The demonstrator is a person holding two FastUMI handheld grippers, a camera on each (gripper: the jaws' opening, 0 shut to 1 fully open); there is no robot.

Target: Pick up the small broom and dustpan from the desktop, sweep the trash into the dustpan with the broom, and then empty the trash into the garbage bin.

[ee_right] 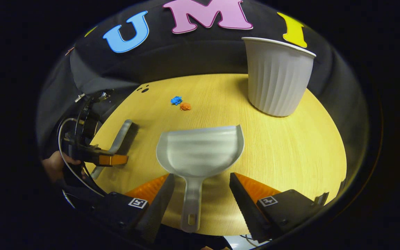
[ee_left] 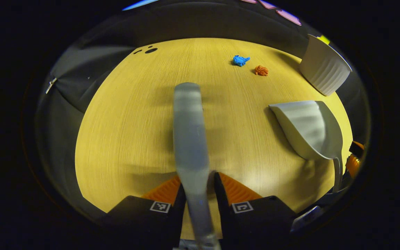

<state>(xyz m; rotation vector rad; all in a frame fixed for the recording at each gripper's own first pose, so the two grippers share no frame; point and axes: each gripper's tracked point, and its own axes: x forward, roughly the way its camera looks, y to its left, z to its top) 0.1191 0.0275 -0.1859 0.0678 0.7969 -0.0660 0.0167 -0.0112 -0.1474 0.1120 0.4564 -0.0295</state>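
Two scraps, one blue and one orange, lie close together near the top of my left gripper view on the pale wooden tabletop, with dark cloth walling the booth behind. Upper right stands the ribbed white garbage bin. My left tongs are clamped on the grey broom, held up centre frame. In the right gripper view my right tongs gape wide, straddling the handle of the dustpan without touching it.
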